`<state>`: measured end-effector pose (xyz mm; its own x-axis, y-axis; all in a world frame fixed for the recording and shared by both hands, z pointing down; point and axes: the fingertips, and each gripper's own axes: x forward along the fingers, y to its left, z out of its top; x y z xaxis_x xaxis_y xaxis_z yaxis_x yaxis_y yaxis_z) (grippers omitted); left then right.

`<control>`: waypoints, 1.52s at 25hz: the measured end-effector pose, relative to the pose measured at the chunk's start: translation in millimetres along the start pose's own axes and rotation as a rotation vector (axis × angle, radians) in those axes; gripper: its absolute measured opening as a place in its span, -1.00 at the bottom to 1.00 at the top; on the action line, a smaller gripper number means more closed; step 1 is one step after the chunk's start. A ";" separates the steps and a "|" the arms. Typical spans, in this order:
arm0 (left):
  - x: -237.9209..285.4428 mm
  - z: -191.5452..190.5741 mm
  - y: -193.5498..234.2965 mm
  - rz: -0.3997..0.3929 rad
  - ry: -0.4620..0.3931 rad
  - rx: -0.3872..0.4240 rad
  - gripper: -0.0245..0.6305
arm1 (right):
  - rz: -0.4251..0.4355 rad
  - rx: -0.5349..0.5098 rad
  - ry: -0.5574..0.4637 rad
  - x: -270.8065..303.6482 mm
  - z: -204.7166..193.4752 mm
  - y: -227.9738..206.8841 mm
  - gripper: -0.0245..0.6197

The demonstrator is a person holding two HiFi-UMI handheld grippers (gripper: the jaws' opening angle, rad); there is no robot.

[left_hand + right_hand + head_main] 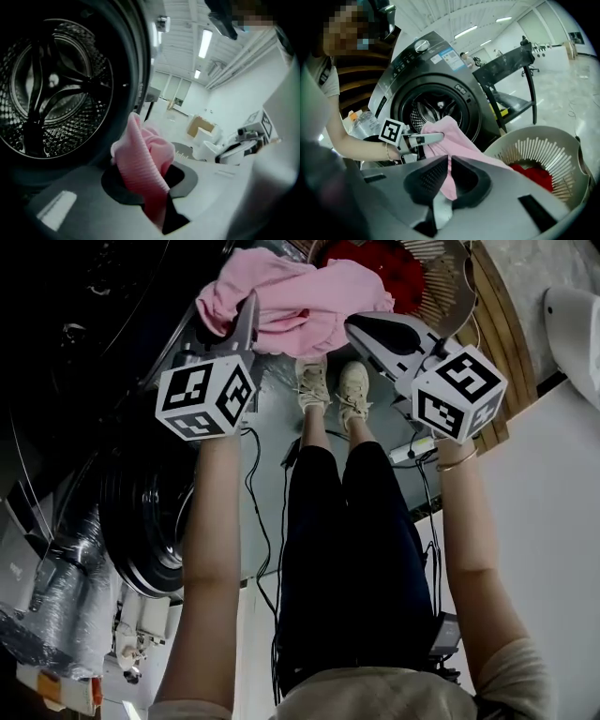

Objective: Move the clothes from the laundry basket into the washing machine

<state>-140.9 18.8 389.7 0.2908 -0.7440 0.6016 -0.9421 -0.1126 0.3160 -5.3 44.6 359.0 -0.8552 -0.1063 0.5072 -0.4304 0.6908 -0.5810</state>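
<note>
**Pink garment**: ribbed knit, bunched. It hangs in the air between the two grippers, in front of the washing machine's open mouth and beside the basket, and is not inside the drum. The right gripper view shows it spread from one gripper across to the other.

**Left gripper**: carries a marker cube. Its jaws are closed down on a thick fold of the pink garment, and the cloth bulges up between the dark pads in its own view. It points toward the drum.

**Right gripper**: carries a marker cube. Its jaws are pressed nearly together and pinch a thin edge of the same garment, which runs down through the narrow slit between the pads.

**Washing machine**: dark grey front-loader with a control dial on top. Its round door is swung open at the left of the head view.

**Drum**: perforated steel with raised ribs. No clothes show inside it in the left gripper view.

**Laundry basket**: pale, round, with slatted walls. It stands on the floor to the right of the machine.

**Red garment**: lies at the bottom of the basket, untouched by either gripper.

**Person**: bare forearms, dark trousers, and pale shoes on the grey floor.
</note>
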 end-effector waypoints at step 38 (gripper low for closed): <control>18.2 -33.9 124.6 0.386 -0.106 -0.493 0.34 | -0.014 0.146 -0.078 47.0 -26.4 6.6 -0.85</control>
<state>-247.3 13.6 464.9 -0.0966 -0.7345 0.6717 -0.7805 0.4747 0.4068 -40.7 63.1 395.8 -0.8663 -0.1744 0.4681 -0.4750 0.5780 -0.6636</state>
